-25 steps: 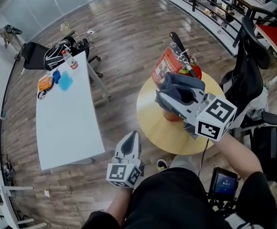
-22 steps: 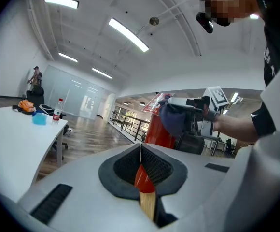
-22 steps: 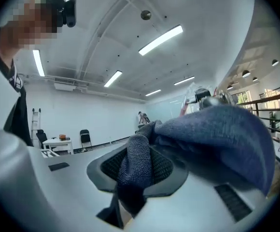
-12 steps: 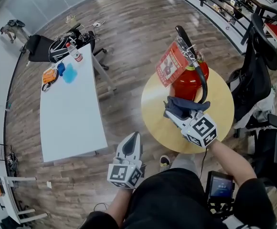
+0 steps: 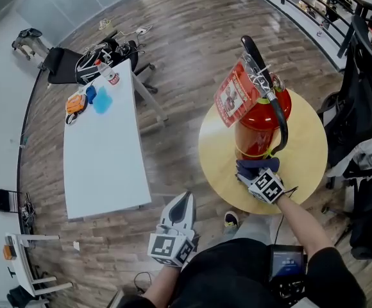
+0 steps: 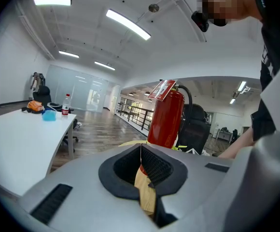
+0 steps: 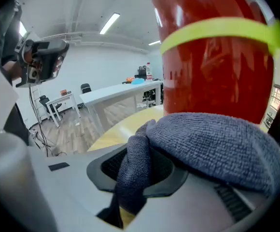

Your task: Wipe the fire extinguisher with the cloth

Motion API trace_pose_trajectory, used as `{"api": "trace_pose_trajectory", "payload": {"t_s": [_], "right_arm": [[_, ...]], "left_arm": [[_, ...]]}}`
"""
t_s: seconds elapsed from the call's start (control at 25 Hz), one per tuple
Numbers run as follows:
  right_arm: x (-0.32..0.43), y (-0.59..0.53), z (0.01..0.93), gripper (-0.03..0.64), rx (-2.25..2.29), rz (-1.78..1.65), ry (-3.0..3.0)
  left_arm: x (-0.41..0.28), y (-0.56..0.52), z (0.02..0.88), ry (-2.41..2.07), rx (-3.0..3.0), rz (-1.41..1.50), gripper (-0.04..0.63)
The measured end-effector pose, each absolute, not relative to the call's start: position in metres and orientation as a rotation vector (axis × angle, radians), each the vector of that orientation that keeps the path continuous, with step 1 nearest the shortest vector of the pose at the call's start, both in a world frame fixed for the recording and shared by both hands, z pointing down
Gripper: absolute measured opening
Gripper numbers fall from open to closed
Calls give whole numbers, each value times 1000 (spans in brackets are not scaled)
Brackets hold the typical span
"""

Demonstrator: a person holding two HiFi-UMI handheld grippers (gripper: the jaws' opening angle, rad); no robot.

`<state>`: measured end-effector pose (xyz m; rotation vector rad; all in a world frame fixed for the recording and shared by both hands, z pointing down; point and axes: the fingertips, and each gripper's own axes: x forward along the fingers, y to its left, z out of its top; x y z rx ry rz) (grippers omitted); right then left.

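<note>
The fire extinguisher stands upright on the round yellow counter, right of centre in the head view. The right gripper has its jaws clenched on the grey cloth, which presses against the low front of the red cylinder (just under the yellow band). The left gripper hangs at lower centre, jaws closed on nothing. The cloth is soft and bunches. The extinguisher is likely heavy, smooth metal, best steadied by its handle.
</note>
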<state>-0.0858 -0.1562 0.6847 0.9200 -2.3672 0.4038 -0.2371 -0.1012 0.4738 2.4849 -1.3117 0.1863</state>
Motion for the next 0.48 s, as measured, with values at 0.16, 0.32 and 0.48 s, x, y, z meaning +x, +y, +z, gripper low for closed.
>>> {"api": "trace_pose_trajectory", "payload": {"t_s": [0.16,0.32,0.48], "right_arm": [[-94,-159,701,100,947,413,-2302],[-105,-176,691,100,1102,453,-2313],[-118,-189,650,100,1245,407,-2356]], "left_arm": [[-240,-102,473,-1329,2486,192,23],[-246,-102,472,-1346,2484,185,23],[-255,-101,471,-1362,2476,178,23]]}}
